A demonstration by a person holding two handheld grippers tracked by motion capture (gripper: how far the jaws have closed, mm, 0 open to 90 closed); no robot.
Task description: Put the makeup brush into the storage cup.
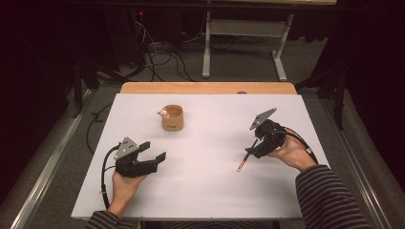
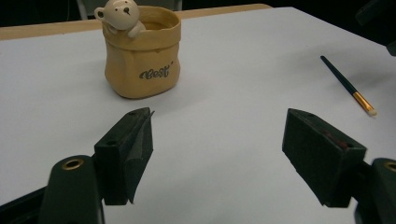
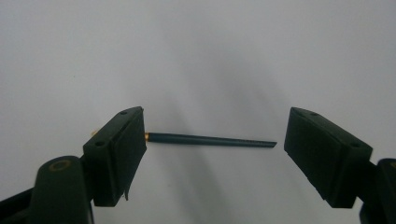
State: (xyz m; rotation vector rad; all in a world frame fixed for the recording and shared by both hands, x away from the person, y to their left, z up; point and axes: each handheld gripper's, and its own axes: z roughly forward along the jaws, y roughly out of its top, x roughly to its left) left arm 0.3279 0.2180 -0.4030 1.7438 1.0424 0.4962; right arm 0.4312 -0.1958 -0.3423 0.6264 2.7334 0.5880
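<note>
Brush bristle end hidden behind jaw

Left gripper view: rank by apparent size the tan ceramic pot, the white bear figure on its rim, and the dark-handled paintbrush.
1. Tan ceramic pot, largest by far.
2 and 3. White bear figure and dark-handled paintbrush: unsure. The brush is longer but very thin, the bear bulkier, and they lie at different distances from the camera.

The white tabletop bears a tan bear pot and, well apart, a paintbrush.
</note>
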